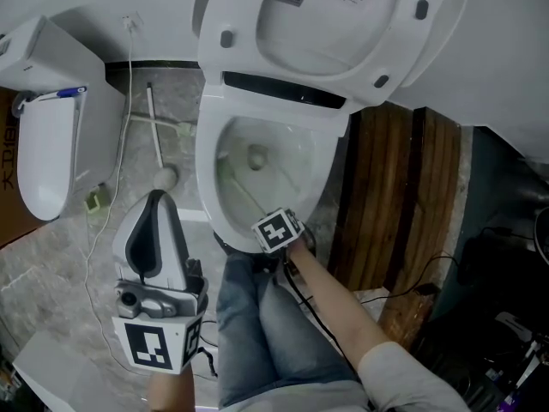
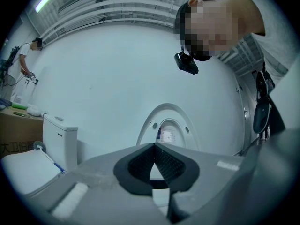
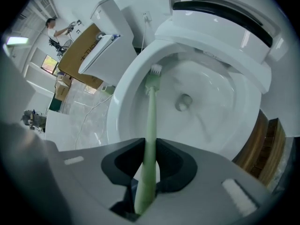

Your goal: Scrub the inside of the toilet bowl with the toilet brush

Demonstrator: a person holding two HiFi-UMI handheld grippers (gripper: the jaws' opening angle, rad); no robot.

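The white toilet bowl (image 1: 214, 204) stands with seat and lid (image 1: 330, 15) raised. My right gripper (image 1: 268, 223) hovers over the bowl's near rim, shut on the pale green toilet brush (image 1: 243, 196) by its handle. In the right gripper view the brush (image 3: 150, 111) runs from my right gripper (image 3: 150, 146) to its bristle head, which lies against the bowl's left inner wall (image 3: 136, 102) just under the rim. The drain hole (image 3: 183, 102) sits to its right. My left gripper (image 1: 157, 200) is held left of the toilet, away from it, pointing up, jaws shut (image 2: 153, 149) on nothing.
A second toilet (image 1: 51, 144) stands at the left. A plunger-like rod (image 1: 157, 140) and a thin cable (image 1: 107, 204) lie on the marble floor between them. Wooden panels (image 1: 395, 196) stand right of the bowl. The person's jeans-clad legs (image 1: 274, 333) are below.
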